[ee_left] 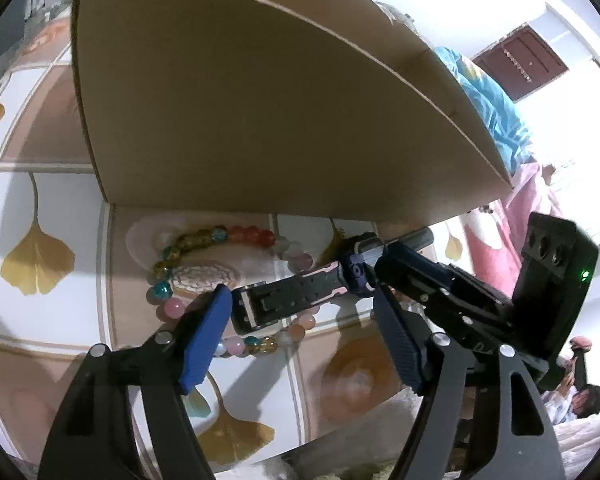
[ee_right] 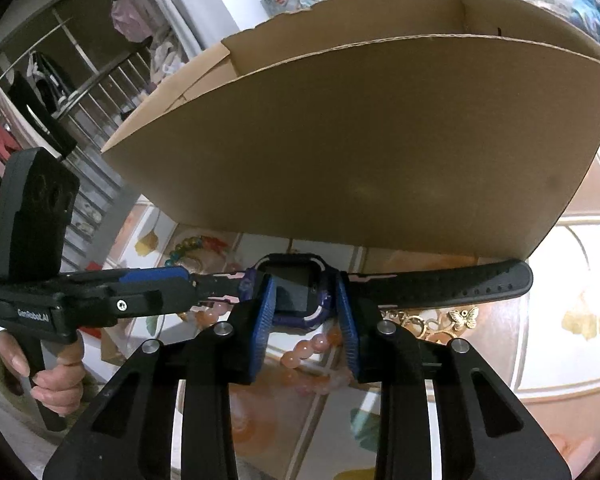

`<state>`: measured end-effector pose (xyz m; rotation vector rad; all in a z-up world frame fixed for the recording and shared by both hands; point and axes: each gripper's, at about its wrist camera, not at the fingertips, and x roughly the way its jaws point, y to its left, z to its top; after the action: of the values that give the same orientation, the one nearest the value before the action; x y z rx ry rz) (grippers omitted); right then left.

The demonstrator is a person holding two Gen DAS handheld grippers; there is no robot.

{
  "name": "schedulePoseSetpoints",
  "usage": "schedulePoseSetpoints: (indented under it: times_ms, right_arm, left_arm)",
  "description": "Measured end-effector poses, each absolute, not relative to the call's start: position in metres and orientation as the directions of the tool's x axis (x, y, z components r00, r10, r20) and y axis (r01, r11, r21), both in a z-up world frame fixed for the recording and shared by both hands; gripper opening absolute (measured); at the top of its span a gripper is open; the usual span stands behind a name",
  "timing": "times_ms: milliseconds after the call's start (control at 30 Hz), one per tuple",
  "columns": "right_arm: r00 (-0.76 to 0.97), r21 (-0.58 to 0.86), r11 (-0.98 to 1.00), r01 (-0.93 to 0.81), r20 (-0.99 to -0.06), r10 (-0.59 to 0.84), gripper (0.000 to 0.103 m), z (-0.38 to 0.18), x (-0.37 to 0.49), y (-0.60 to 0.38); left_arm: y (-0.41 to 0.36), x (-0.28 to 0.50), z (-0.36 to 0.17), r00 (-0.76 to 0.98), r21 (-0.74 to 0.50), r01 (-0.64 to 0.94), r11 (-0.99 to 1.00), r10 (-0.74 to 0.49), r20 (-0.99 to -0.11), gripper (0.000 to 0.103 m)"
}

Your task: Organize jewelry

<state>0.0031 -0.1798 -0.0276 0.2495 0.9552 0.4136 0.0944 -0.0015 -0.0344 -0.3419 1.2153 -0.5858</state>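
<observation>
Cardboard box (ee_right: 360,152) wall close ahead, seemingly.

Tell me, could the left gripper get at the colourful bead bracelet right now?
Probably yes: the left gripper is open just above the bead bracelet, though the watch held by the right gripper lies across part of it.

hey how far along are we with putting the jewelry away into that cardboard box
Early on. Done: nothing visibly, though the cardboard box interior is mostly hidden. In hand: the right gripper clamps the smartwatch by its case; the left gripper stands open around the buckle end of the strap. Left: the colourful bead bracelet, a pink bead bracelet and a gold butterfly chain lie on the table.
</observation>
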Motion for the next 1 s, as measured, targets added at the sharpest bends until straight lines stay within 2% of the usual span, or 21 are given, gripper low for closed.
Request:
schedulePoseSetpoints:
  times_ms: [300,467,600,867,1000]
  right_arm:
    - [0.511,0.395,0.890,-0.226,-0.730,0.454,0.029,-0.029,0.002,-0.181]
    - [0.511,0.409,0.884,-0.224,-0.723,0.464,0.029,-0.029,0.002,-0.185]
    - [0.513,0.428,0.877,-0.219,-0.714,0.477,0.029,-0.030,0.002,-0.189]
    - [0.518,0.466,0.861,-0.205,-0.695,0.499,0.029,-0.032,0.002,-0.197]
    - [0.519,0.489,0.850,-0.197,-0.684,0.513,0.029,-0.032,0.002,-0.203]
  left_arm:
    - [0.006,0.099,-0.039,0.198,-0.678,0.187,0.711,-0.703,-0.683,0.070]
    - [-0.004,0.094,-0.029,0.228,-0.666,0.244,0.705,-0.709,-0.667,0.070]
    - [-0.017,0.088,-0.021,0.261,-0.609,0.301,0.734,-0.677,-0.688,0.066]
    - [-0.032,0.083,-0.027,0.268,-0.554,0.324,0.767,-0.636,-0.724,0.049]
    - [-0.037,0.081,-0.026,0.301,-0.487,0.344,0.802,-0.586,-0.752,0.035]
